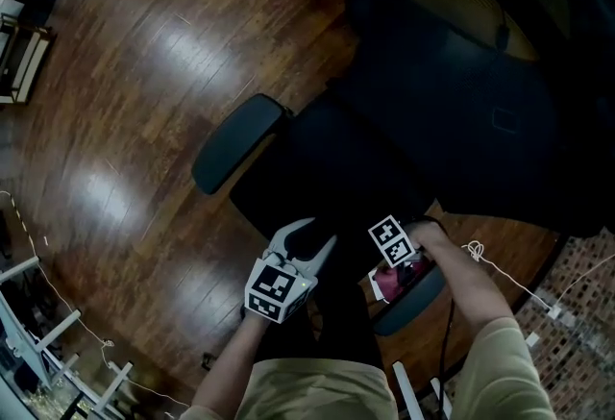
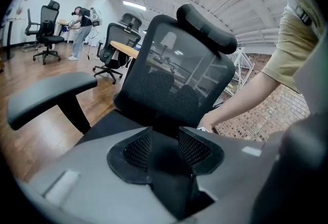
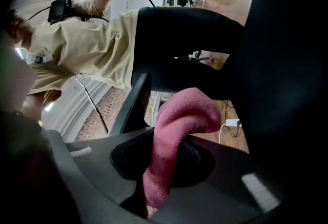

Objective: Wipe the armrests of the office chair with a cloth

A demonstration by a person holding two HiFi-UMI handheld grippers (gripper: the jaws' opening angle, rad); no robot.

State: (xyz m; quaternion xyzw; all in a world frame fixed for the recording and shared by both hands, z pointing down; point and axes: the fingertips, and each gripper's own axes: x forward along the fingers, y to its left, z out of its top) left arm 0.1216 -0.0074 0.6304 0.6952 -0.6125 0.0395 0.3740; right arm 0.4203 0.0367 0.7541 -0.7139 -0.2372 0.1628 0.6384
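I stand on a dark wooden plank floor [image 1: 144,72], glossy, with pale patches of light across the boards. The black office chair [image 1: 461,91] stands on it right in front of me. A thin white cable [image 1: 474,251] trails over the boards at my right, near a brick-patterned strip [image 1: 588,288]. Far off, another chair [image 2: 45,31] stands on the same boards, with a person [image 2: 80,31] standing near it.

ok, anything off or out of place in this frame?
Nothing stands out. The right tool is shut on the pink cloth at the near armrest; the left tool is open and empty over the seat. The office chair stands upright, nothing spilled. Only a white cable trails on the floor.
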